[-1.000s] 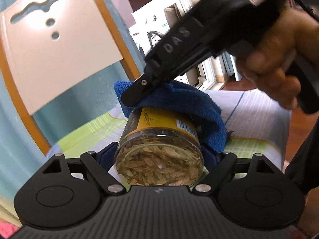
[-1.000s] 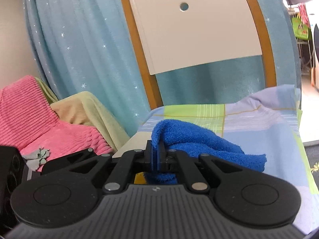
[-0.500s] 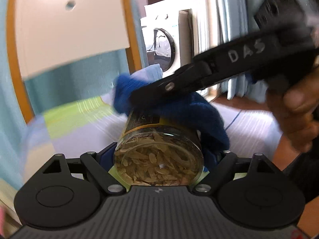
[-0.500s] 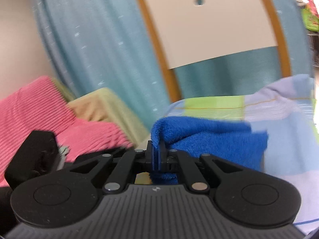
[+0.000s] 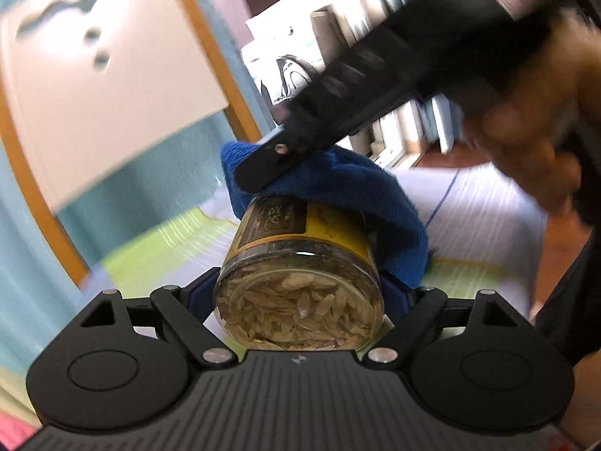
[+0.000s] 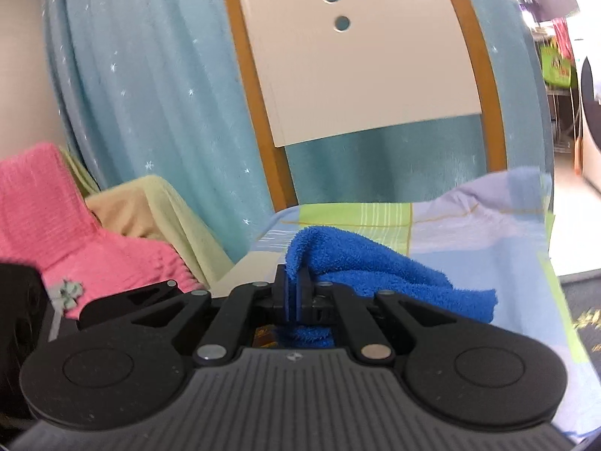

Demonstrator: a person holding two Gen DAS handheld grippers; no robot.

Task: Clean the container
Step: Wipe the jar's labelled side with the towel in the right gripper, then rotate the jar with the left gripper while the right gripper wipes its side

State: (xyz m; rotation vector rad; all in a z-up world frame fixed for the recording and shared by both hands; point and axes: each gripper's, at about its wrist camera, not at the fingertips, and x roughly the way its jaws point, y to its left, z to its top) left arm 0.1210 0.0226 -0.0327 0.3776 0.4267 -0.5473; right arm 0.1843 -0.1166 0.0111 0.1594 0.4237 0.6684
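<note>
Left wrist view has the jar [image 5: 300,263] at centre frame, lying on its side with its clear base full of seeds facing the lens, clamped between the left gripper [image 5: 300,297] fingers. The right gripper [image 6: 292,293], coming in from the upper right, is clenched on a blue cloth [image 5: 338,184] and presses it over the jar's top and far side. In the right wrist view the cloth bunches at lower centre, above the checked sheet [image 6: 469,233]. I'd judge this mid-wipe; next, the cloth should sweep around the label while the jar is held firm
</note>
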